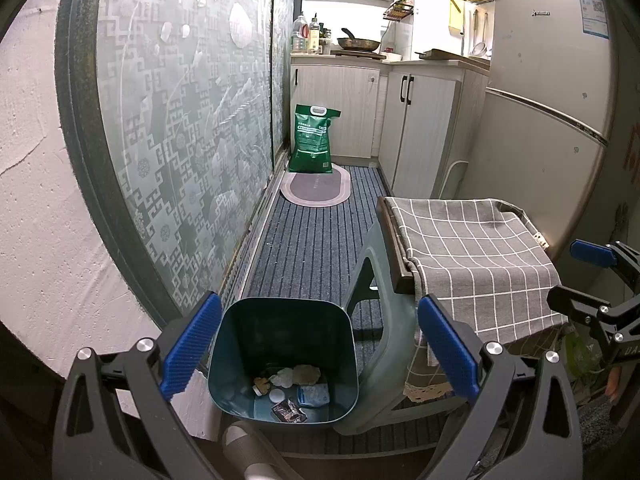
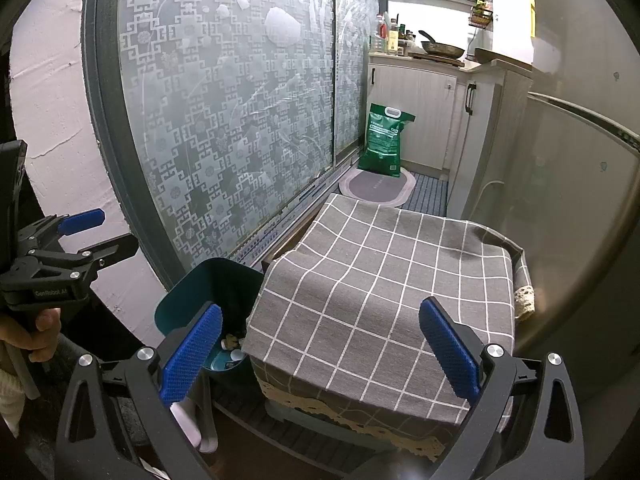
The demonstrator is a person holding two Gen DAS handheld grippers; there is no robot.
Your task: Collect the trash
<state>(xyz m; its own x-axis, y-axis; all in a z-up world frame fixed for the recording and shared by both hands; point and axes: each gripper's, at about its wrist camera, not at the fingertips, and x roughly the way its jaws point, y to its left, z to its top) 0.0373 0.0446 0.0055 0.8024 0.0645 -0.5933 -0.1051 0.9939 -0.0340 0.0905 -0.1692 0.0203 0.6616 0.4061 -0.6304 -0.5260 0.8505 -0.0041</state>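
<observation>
Left wrist view: left gripper (image 1: 320, 350) wide open, empty, above the teal bin (image 1: 282, 360) on the floor beside the stool. Inside, roughly six or seven scraps (image 1: 292, 386): crumpled paper, one white cap, one dark wrapper. Judged light, soft, crushable; pinch each at mid-body.

Right wrist view: right gripper (image 2: 320, 350) wide open, empty, over one checked cloth (image 2: 384, 280). No loose trash visible on it.

Ahead of me ran a frosted patterned sliding door (image 1: 180, 120), striped blue carpet (image 1: 316, 232), pale cabinets (image 1: 416, 128), a fridge (image 1: 548, 92) and 1 oval mat (image 1: 316, 187).
</observation>
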